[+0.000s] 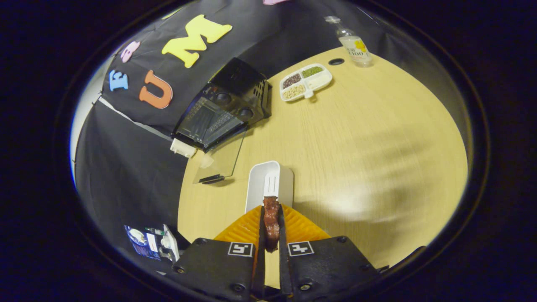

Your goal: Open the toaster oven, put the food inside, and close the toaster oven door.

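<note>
My gripper (271, 209) is shut on a dark red-brown strip of food (271, 222), which stands upright between the two fingers. Just ahead of the fingers lies a white rectangular dish (256, 184) with a white handle-like piece in it. Beyond the dish and to the left stands the black toaster oven (235, 96) at the table's edge against the booth wall. Its glass door (222, 161) hangs open and down toward me, and the wire rack inside shows.
The round wooden table (356, 147) stretches to the right of the fingers. A white divided tray of beans and grains (305, 82) sits beyond the oven, with a clear bottle (354, 42) and a dark hole behind it. Small packets (151, 243) lie off the table's left.
</note>
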Demonstrator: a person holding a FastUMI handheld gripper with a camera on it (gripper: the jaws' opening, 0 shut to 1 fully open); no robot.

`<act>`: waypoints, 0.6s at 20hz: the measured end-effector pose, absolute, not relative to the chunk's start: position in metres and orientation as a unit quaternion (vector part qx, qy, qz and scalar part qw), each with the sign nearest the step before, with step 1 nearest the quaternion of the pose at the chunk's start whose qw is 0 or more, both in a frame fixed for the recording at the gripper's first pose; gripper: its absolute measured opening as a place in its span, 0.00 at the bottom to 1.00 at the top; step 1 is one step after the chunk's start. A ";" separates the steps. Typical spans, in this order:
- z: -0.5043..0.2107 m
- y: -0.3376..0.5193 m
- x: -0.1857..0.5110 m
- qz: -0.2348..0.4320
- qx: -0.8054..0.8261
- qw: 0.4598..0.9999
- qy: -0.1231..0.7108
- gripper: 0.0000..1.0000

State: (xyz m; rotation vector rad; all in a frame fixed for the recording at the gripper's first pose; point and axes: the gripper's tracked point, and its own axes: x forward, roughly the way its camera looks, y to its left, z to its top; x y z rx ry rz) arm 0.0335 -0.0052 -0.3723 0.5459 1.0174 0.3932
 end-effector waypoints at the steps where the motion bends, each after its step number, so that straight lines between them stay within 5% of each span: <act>1: -0.361 -0.005 0.034 0.179 0.256 0.826 0.470 0.17; 12: -0.296 0.112 0.032 0.169 0.277 0.860 0.395 0.17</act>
